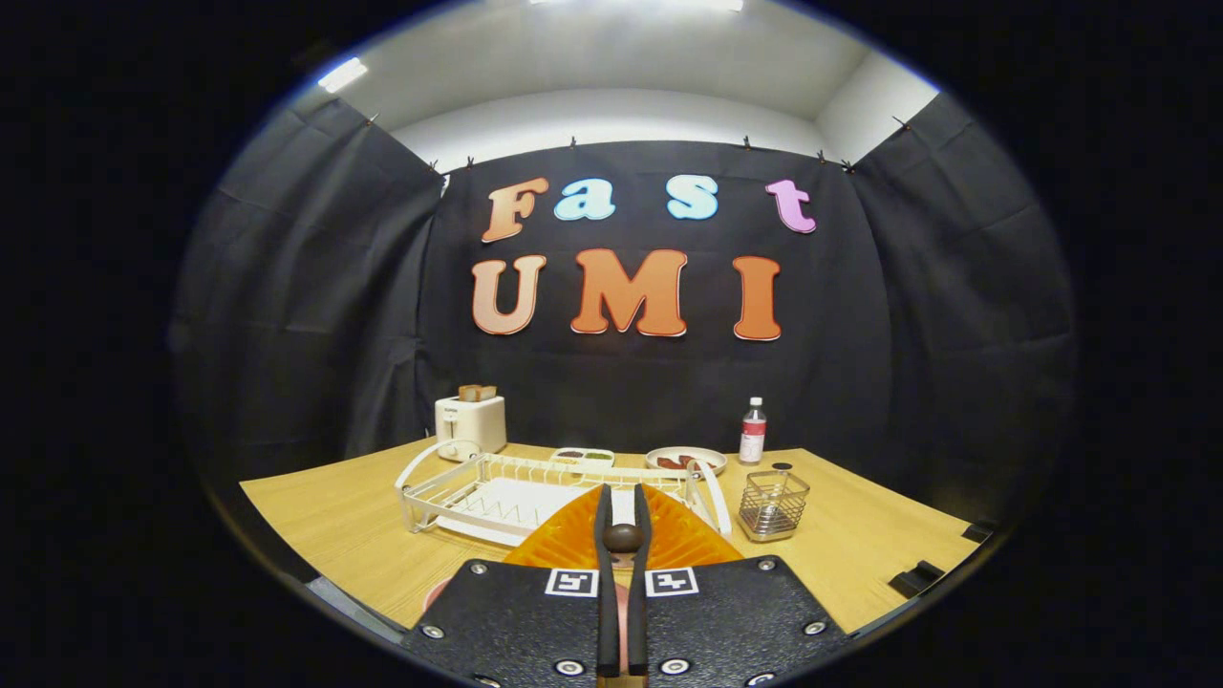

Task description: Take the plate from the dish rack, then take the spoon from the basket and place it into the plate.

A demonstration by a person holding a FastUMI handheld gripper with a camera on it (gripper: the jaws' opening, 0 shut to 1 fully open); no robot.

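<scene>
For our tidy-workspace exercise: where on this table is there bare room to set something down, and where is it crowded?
Bare wood lies left of the dish rack and right of the wire basket. The back edge is crowded: toaster, small tray, dish, bottle. The gripper is shut on a spoon above the orange plate.

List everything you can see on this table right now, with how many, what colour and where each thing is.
Dish rack: one, white wire, on the table just beyond the fingers.
Plate: one, orange, just ahead of the gripper body, in front of the rack.
Spoon: one, dark brown rounded end, between the fingers, over the plate.
Basket: one, silver wire, right of the rack.
Toaster: one, white, bread in its slots, back of the table behind the rack.
Divided dish: one, white, behind the rack.
Round dish: one, pale, holding food, behind the rack.
Bottle: one, clear, red label, right of the round dish.
Table: one, light wood.
Gripper: one, black, fingers shut on the spoon.
</scene>
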